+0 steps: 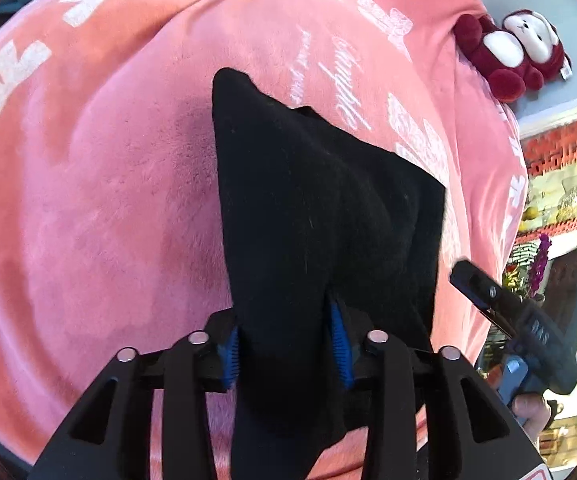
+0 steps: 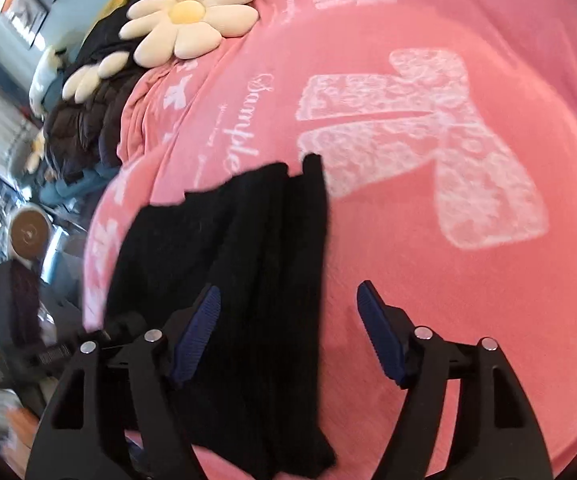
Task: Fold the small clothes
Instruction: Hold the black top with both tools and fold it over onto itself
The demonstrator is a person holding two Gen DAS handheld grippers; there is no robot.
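Left wrist view: left tool (image 1: 286, 344) clenched on a bunched fold of a black knit garment (image 1: 320, 200), blue ribbed pads (image 1: 339, 332) pressed against both sides of the cloth. Garment draped away from the tool across a pink plush blanket (image 1: 108, 200) printed with white bows and script lettering. Red-and-white plush monkey (image 1: 512, 52) lying at the blanket's far right edge, well apart from the garment. Right tool (image 1: 500, 300) seen just right of the garment, near the blanket's edge, a bit of hand showing below it.

Right wrist view: right tool (image 2: 288, 332) released, blue pads (image 2: 380, 340) spread wide, left pad over the black knit garment (image 2: 228, 260), right pad over bare pink plush blanket (image 2: 448, 280). Garment lying in long ribbed folds on the blanket, running from the tool toward a large white bow print. Cream daisy-shaped cushion (image 2: 192, 16) resting at the blanket's far left corner, beside a dark puffer jacket (image 2: 88, 120).
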